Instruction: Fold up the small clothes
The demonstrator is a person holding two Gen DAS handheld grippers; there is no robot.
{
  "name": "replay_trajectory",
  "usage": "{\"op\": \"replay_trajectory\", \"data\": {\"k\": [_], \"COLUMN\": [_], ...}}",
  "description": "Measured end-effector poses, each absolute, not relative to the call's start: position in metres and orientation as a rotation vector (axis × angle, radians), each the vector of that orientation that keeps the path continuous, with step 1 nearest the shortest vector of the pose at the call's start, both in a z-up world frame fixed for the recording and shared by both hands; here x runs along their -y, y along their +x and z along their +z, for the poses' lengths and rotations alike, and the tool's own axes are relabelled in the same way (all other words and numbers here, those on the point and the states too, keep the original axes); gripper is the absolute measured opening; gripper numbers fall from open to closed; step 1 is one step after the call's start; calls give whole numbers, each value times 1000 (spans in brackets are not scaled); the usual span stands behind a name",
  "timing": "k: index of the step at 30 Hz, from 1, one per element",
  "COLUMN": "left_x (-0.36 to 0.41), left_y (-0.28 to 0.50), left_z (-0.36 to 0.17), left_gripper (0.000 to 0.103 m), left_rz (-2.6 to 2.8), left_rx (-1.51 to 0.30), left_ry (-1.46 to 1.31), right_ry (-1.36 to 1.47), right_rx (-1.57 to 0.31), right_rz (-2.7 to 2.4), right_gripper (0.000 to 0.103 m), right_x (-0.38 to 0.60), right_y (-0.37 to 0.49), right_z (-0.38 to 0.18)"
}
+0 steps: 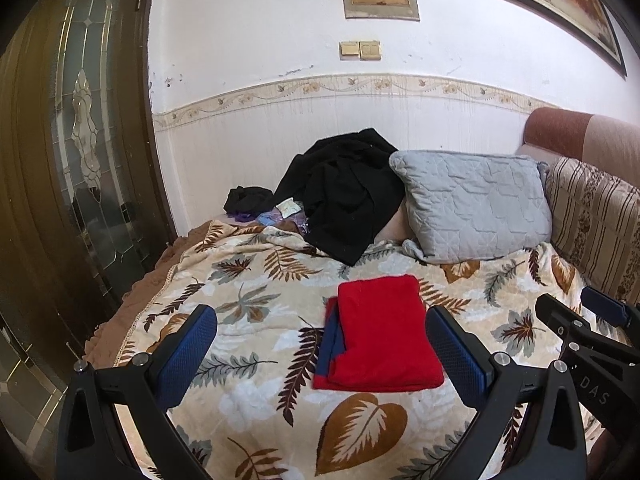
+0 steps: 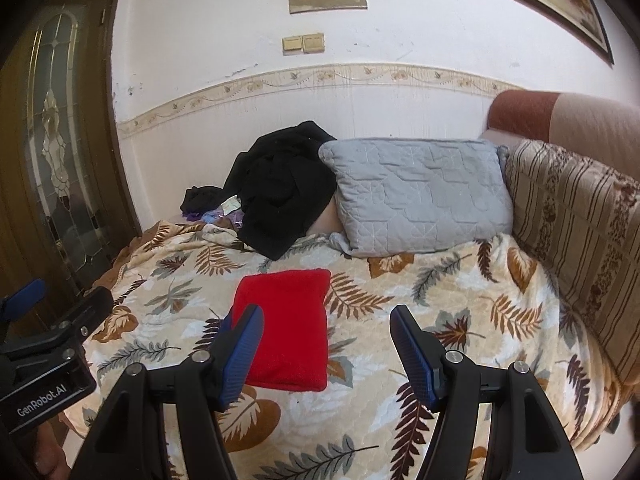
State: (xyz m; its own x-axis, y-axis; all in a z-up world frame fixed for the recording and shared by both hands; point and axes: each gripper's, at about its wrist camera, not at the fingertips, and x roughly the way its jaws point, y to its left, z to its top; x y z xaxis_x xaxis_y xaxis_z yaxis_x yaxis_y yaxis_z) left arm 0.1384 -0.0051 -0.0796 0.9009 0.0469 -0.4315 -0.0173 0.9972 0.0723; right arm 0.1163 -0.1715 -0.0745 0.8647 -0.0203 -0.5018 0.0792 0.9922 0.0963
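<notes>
A small red garment (image 1: 384,336) with a blue edge lies folded into a neat rectangle on the leaf-patterned blanket (image 1: 260,276). It also shows in the right wrist view (image 2: 288,328). My left gripper (image 1: 322,344) is open and empty, held above the blanket, its jaws standing on either side of the garment. My right gripper (image 2: 326,344) is open and empty, with the garment behind its left finger (image 2: 242,354). The right gripper also shows at the right edge of the left wrist view (image 1: 580,312).
A heap of black clothes (image 1: 344,188) lies at the back of the sofa bed, with small items beside it (image 1: 276,214). A grey quilted pillow (image 1: 472,200) and a striped cushion (image 1: 596,216) stand at the right. A dark glazed door (image 1: 76,152) is on the left.
</notes>
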Motion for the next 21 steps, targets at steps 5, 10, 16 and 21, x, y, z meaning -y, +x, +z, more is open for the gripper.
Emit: {"op": "replay_trajectory", "data": {"k": [5,10,16,21], "left_x": [-8,-22,-29,-24], "left_y": [135,134,140,150], "left_z": [-70,-62,-61,-68], "left_gripper": [103,103,103,103], "left_rz": [38,57,73,51], "left_rx": [-425,-419,-417,-427], "left_ry": [38,-2,-8,20], "right_ry": [79,50,58,70], "right_rx": [-501,-479,-481,-512], "right_rz": [-51,-38,-17,9], "right_gripper": [70,70,70,70], "right_x": [161,151,147,146], "right_y": [116,114,119,134], "right_z": [-59,-49,-49,-60]}}
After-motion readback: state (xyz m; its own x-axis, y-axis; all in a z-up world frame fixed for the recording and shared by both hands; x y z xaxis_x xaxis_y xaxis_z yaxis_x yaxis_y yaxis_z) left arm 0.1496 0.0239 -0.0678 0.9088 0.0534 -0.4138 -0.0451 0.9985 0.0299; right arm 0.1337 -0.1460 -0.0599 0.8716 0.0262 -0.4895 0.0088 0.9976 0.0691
